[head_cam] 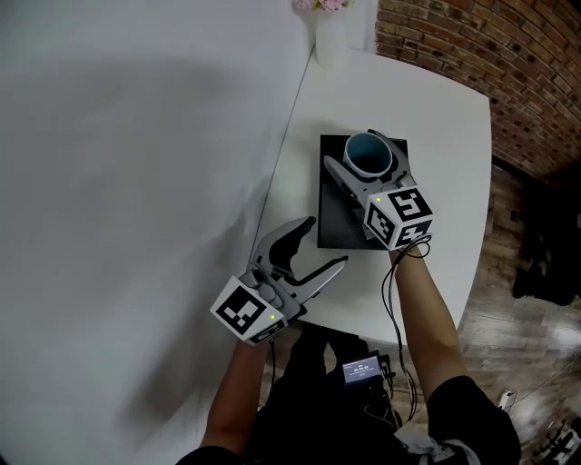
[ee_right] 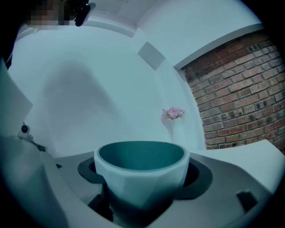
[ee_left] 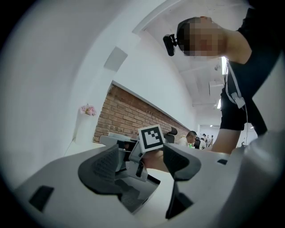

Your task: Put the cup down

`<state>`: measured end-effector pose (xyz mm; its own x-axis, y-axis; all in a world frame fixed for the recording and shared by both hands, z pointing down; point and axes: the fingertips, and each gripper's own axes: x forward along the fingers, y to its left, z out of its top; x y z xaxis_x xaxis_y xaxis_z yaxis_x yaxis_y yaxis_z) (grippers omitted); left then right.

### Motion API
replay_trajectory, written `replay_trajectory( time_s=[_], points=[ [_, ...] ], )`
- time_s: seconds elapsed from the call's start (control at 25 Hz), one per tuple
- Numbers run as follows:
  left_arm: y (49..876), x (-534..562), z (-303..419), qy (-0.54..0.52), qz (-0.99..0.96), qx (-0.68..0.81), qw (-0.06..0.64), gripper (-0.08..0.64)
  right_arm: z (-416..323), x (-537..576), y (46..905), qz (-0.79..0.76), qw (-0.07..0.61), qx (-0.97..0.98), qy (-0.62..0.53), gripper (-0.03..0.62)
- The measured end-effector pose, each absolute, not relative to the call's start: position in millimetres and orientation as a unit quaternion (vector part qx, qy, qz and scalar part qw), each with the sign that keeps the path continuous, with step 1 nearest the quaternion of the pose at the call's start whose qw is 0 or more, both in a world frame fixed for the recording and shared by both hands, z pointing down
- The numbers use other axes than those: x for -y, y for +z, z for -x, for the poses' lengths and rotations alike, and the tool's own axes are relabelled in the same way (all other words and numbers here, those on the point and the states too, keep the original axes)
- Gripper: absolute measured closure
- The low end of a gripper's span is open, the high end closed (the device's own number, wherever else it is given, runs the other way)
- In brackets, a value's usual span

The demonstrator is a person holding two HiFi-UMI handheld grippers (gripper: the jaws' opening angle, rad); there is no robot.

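A white cup (head_cam: 369, 156) with a teal inside sits upright between the jaws of my right gripper (head_cam: 367, 173), over the far part of a black mat (head_cam: 340, 222) on the white table (head_cam: 427, 109). Whether the cup touches the mat is not visible. In the right gripper view the cup (ee_right: 140, 171) fills the gap of the right gripper (ee_right: 141, 180), with both pads against its sides. My left gripper (head_cam: 325, 242) hovers at the table's near left edge, open and holding nothing. In the left gripper view its jaws (ee_left: 142, 167) stand wide apart, and the right gripper's marker cube (ee_left: 151, 138) shows between them.
A white vase with pink flowers (head_cam: 329, 25) stands at the table's far end. A white wall runs along the left, and a brick wall (head_cam: 495, 54) stands behind. The table's right edge drops to a wooden floor (head_cam: 508, 272). A small device (head_cam: 361, 369) lies in the person's lap.
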<state>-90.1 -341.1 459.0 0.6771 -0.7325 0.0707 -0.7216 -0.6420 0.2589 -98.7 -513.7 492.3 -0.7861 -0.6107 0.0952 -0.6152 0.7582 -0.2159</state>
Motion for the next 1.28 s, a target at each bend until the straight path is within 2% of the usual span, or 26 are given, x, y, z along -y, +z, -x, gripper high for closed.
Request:
replay_trajectory(
  time_s=[1.28],
  points=[
    [460, 342, 91, -0.059, -0.905, 0.394, 0.147, 0.258, 138, 545, 513, -0.363, 0.040, 0.931, 0.022, 0.173]
  ],
)
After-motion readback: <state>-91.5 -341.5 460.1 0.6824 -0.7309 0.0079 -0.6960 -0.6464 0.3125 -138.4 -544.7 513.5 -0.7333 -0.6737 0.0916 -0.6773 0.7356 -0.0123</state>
